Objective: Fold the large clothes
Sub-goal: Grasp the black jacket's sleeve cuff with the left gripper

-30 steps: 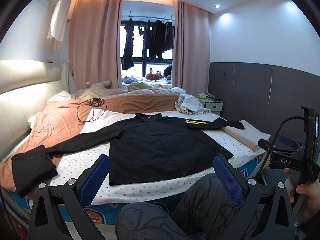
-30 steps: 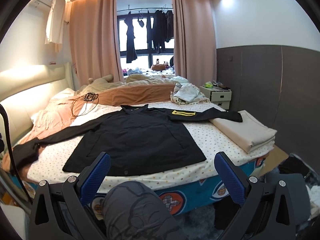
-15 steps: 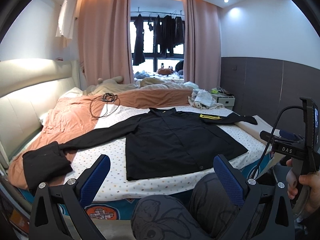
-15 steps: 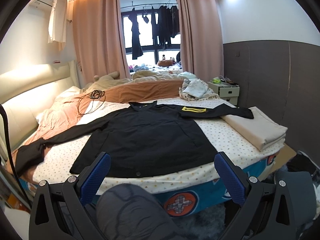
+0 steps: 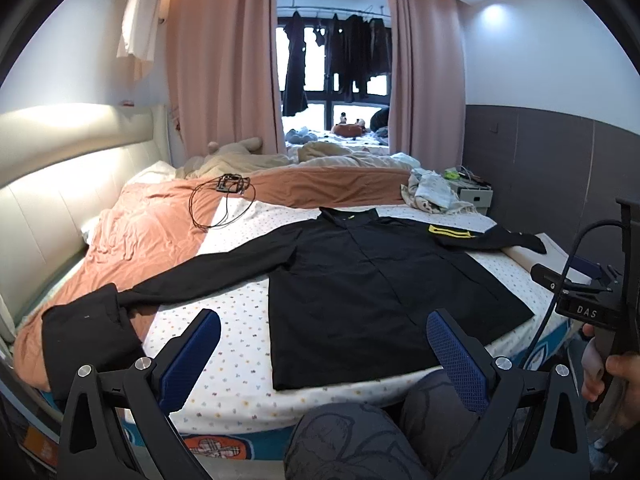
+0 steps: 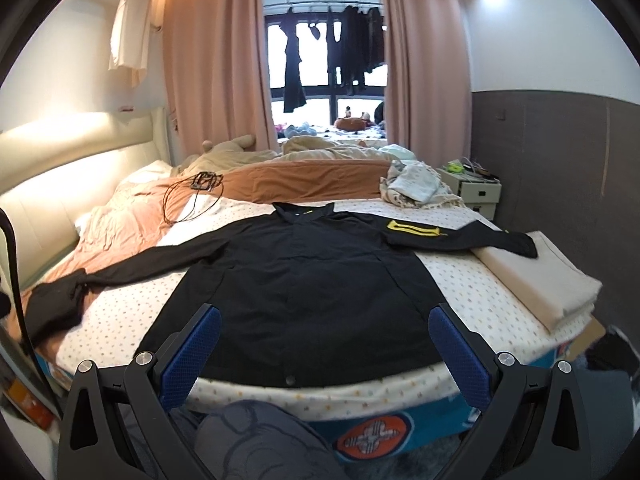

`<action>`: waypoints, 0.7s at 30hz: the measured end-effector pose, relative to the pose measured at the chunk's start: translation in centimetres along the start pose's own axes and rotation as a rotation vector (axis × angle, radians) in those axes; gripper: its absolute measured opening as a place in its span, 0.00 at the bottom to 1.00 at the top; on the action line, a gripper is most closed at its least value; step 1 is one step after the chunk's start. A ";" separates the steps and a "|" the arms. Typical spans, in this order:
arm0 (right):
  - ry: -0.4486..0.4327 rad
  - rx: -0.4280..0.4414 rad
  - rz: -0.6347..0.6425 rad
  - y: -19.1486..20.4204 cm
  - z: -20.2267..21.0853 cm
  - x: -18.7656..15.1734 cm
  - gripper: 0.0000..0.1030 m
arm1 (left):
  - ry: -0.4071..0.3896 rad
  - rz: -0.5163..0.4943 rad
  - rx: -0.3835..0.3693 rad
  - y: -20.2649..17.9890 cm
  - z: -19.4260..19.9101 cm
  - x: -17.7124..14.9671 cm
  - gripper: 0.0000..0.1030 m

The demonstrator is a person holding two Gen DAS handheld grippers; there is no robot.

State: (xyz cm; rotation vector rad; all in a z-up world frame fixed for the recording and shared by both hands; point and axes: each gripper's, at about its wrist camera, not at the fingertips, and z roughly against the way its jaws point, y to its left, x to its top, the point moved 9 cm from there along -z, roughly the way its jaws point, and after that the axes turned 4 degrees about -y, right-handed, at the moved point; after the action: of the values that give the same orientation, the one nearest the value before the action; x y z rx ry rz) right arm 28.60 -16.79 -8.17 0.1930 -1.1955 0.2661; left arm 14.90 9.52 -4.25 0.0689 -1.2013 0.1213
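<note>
Both grippers, the left gripper (image 5: 323, 344) and the right gripper (image 6: 324, 344), have their blue fingers wide apart and hold nothing. Past them, a black jacket (image 6: 304, 292) lies flat on the dotted bed (image 6: 472, 280), arms spread out. Far back hang pink curtains (image 6: 212, 60).

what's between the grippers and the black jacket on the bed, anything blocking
Nothing on the bed blocks it. The black jacket lies spread flat beyond the open left gripper and right gripper. Only the person's knee sits below, at the bed's near edge.
</note>
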 end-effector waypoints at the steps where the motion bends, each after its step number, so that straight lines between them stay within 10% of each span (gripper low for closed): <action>1: -0.004 0.000 0.004 0.2 -0.6 0.2 1.00 | 0.011 0.004 0.011 0.4 -1.2 0.2 1.00; 21: 0.008 0.174 -0.092 6.9 -16.6 5.1 1.00 | 0.224 0.123 0.148 11.0 -17.4 -0.2 0.98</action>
State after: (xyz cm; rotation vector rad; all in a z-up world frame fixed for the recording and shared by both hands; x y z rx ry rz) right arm 43.01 -4.91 -9.31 0.3970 -1.1520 0.2902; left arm 29.46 22.43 -10.81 0.1082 -0.9712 0.3177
